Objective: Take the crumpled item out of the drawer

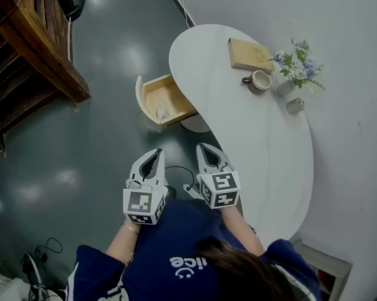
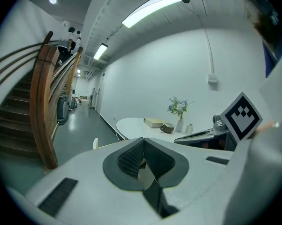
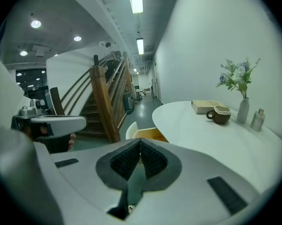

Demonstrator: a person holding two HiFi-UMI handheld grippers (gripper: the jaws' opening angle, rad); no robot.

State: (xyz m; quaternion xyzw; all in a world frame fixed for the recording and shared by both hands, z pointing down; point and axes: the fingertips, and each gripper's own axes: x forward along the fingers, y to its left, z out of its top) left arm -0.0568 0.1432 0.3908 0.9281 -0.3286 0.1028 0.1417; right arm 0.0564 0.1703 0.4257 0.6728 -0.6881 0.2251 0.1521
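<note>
The left gripper [image 1: 154, 153] and the right gripper [image 1: 205, 148] are held side by side in front of the person, just off the near part of the table's left edge, both pointing toward the drawer [image 1: 170, 95]. Each has its jaws pressed together with nothing between them. Beyond them the wooden drawer stands pulled out from the left edge of the white oval table [image 1: 263, 144], over the dark floor [image 1: 81, 162]. The crumpled item [image 1: 162, 112], a small pale wad, lies inside the drawer near its corner closest to the grippers, well apart from both. At the table's far end sit a book [image 1: 251, 54], a mug [image 1: 259, 80], a vase of flowers [image 1: 287, 86] and a small bottle [image 1: 295, 105]. A wooden staircase [image 1: 31, 49] rises on the left.
</note>
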